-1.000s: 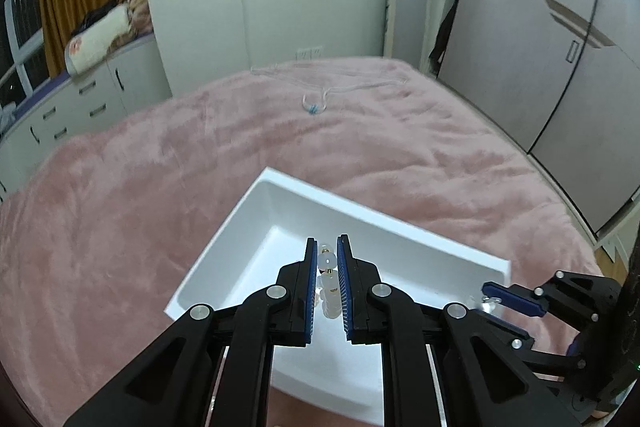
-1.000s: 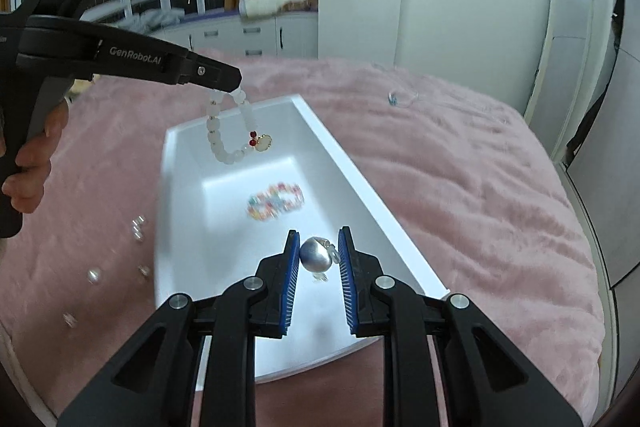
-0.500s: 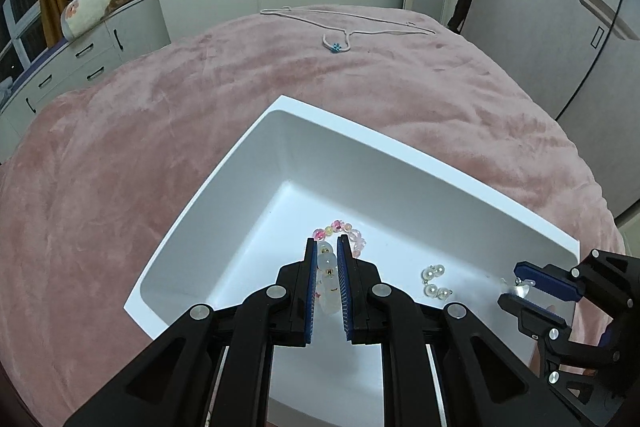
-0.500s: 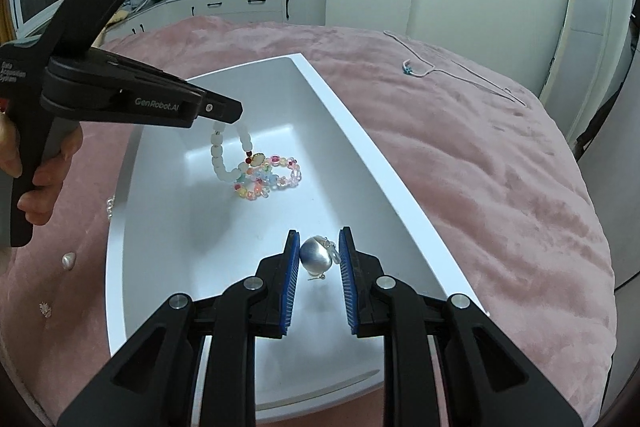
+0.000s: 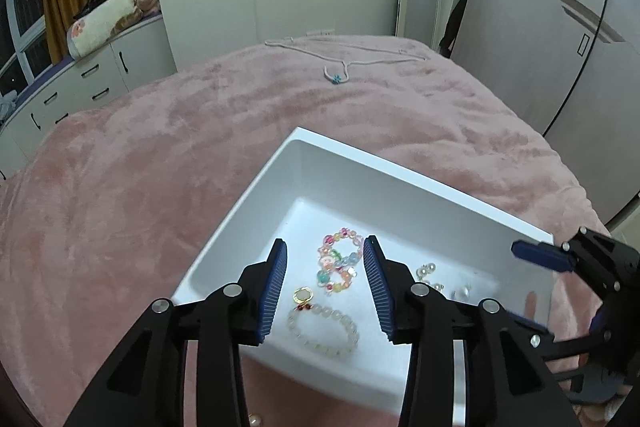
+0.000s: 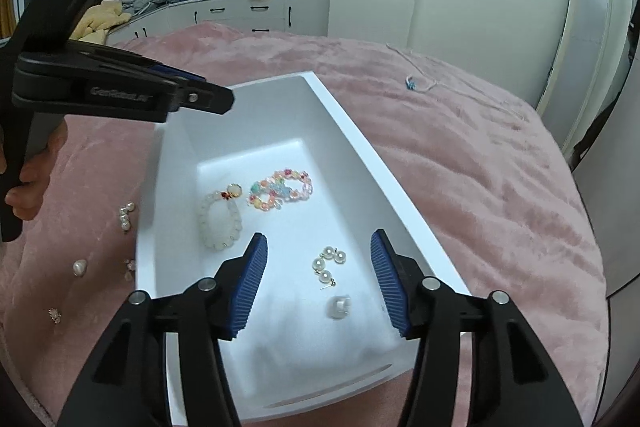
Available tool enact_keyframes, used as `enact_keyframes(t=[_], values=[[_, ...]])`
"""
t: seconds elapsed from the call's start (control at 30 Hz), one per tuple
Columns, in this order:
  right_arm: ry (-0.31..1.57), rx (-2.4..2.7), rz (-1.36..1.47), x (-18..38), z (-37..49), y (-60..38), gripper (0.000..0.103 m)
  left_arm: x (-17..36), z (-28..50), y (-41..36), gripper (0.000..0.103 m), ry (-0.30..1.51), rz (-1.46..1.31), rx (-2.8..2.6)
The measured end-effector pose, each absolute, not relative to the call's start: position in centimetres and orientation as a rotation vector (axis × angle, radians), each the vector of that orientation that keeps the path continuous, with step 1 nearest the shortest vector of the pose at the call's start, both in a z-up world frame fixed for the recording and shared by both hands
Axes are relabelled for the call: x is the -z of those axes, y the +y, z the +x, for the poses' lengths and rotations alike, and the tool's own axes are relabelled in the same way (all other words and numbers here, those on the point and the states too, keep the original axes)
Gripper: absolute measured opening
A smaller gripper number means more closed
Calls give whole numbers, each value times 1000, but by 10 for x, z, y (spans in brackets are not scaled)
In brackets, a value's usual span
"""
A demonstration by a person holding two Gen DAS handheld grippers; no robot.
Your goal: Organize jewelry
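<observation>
A white tray (image 5: 240, 203) lies on the pink blanket. My left gripper (image 5: 325, 247) hangs over it with its jaws opening and nothing between the pads. Below it, on the tray floor, rest a white bead bracelet (image 5: 324, 331) and a colourful bead bracelet (image 5: 338, 263). My right gripper (image 6: 319, 239) is also opening, empty, above the tray's (image 6: 360, 155) near end. Under it lie a silver bead earring (image 6: 338, 307) and pearl earrings (image 6: 330, 259). The white bracelet (image 6: 220, 223) and colourful bracelet (image 6: 280, 189) sit further in.
Several loose pearl pieces (image 6: 126, 217) lie on the blanket left of the tray. A thin necklace with a blue charm (image 5: 336, 77) rests at the far side of the bed. White drawers and wardrobes surround the bed. A hand (image 6: 24, 195) holds the left gripper.
Both grippers have opened. The white bracelet dropped from the left gripper onto the tray floor, and the silver bead left the right one. The left gripper came down over the tray.
</observation>
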State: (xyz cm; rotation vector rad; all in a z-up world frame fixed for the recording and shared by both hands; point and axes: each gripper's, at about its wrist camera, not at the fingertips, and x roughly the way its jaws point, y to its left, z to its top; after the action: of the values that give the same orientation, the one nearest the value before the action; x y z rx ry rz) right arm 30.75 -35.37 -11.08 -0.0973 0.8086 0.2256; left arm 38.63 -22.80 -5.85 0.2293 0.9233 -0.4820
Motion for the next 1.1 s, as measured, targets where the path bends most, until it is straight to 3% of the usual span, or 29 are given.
enact_keyframes(t=[0.23,0.4,0.53,0.73,1.1], values=[[710,-282,-97,70,285,-323,62,11,347,-177,50,835,218,482],[658,-337,-117,51,274,-288,70,-18,312,-137,71,755,226,448],[647,-386,-131,50,265,-258,71,-27,282,-105,75,727,242,426],[658,-444,-165,65,254,-220,74,-13,239,-65,81,729,246,408],[743,-479,-156,120,256,-189,73,65,201,-35,82,815,246,477]])
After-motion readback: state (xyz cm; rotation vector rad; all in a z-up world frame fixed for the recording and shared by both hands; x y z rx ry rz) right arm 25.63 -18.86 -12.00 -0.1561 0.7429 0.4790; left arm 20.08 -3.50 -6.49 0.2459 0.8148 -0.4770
